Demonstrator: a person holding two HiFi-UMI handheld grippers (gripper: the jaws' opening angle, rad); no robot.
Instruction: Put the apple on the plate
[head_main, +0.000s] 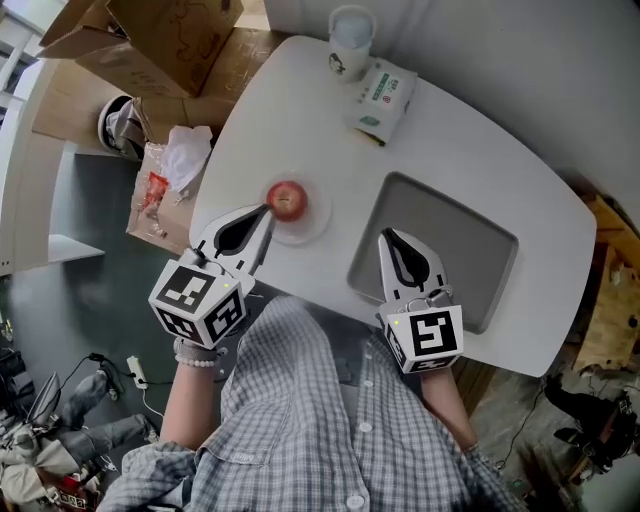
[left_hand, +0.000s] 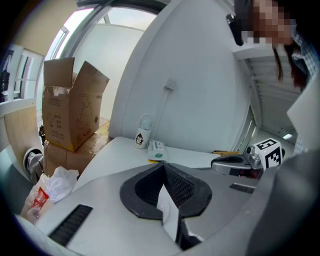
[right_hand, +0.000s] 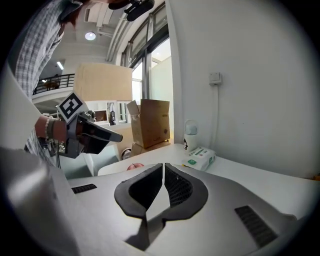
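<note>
The apple (head_main: 287, 200), on the plate (head_main: 314, 227), lies just at two o'clock of the left gripper (head_main: 264, 211), the right gripper (head_main: 387, 234) farther off; both jaws closed, empty.

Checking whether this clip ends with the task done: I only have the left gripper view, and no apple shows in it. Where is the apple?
Observer: In the head view, the apple sits on the small round plate, left of the grey tray.
Operator: How close is the left hand-held gripper to it?
Observer: The left hand-held gripper points at the apple's side, with its tips right beside the apple, not around it.
Operator: And the right one?
Observer: The right hand-held gripper is over the grey tray, jaws together and empty.
</note>
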